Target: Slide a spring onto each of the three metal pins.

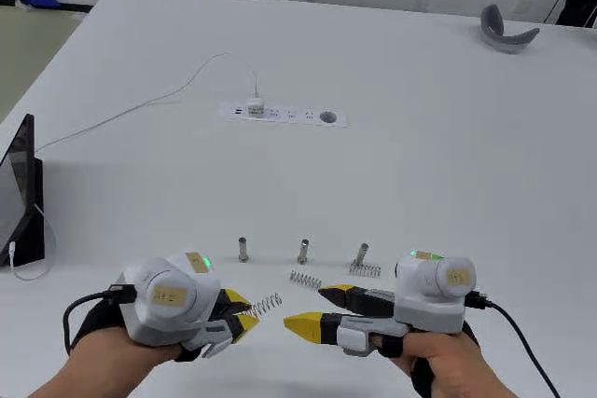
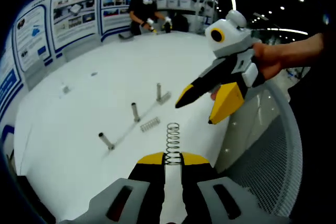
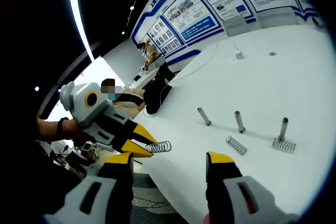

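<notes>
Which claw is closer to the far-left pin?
Left. The left claw, holding a spring, is straight toward the person from that pin; the right claw is off to its right.

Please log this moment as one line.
left gripper shut on spring | right gripper open | pins bare | loose springs on table

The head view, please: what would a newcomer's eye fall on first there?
The left tongs, near the front of the white table, pinch a spring by one end, with the right tongs gaping open opposite. Behind them three metal pins stand upright in a row, two loose springs lying near them.
</notes>
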{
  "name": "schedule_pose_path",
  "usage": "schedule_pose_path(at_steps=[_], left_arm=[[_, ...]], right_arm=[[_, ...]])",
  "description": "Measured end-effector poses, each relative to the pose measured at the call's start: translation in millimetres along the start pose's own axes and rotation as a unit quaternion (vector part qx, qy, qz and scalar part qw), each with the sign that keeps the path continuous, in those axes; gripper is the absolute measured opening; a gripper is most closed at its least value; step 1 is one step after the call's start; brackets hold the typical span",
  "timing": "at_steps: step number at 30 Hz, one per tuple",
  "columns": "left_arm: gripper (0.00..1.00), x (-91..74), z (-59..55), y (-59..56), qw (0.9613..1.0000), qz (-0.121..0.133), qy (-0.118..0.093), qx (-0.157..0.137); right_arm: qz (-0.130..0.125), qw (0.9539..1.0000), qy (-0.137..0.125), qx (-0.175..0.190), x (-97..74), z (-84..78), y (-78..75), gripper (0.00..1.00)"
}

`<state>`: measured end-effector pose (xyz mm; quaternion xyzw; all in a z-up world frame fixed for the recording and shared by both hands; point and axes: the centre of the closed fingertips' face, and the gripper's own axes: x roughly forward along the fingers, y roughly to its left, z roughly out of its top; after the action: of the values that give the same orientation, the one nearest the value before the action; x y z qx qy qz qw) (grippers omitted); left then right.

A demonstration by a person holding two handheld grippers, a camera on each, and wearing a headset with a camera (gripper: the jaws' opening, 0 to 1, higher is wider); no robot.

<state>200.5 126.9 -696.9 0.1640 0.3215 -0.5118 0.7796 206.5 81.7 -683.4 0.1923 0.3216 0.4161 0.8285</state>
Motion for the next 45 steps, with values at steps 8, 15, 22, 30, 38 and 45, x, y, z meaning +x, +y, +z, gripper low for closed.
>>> schedule_pose_path(at_steps=[8, 15, 22, 30, 38, 45], left_arm=[[0.1, 6.9, 18.7, -14.9, 0.9997, -0.017, -0.011, 0.017], [0.1, 10.1, 27.0, -20.8, 0.999, -0.026, -0.015, 0.033], [0.1, 12.7, 31.1, -24.2, 0.9981, -0.034, -0.014, 0.05], [0.1, 13.9, 34.7, -27.4, 0.9973, -0.045, -0.015, 0.056], [0.1, 14.3, 49.7, -25.4, 0.9961, -0.072, -0.045, 0.025], [0.09, 12.8, 62.1, -29.8, 0.9925, -0.1, -0.068, 0.016]], right_arm=[[0.016, 0.9998, 0.001, 0.014, 4.3, -0.8, 5.6, 0.42], [0.025, 0.9987, -0.005, 0.044, 4.2, 2.1, 6.3, 0.27], [0.034, 0.9971, -0.008, 0.067, 1.8, 5.8, 7.5, 0.19], [0.058, 0.9928, -0.001, 0.105, -1.6, 7.7, 13.9, 0.14], [0.06, 0.9975, 0.021, 0.032, -8.9, 21.9, 19.0, 0.13], [0.072, 0.9902, 0.087, -0.082, -16.1, 28.9, 25.7, 0.13]])
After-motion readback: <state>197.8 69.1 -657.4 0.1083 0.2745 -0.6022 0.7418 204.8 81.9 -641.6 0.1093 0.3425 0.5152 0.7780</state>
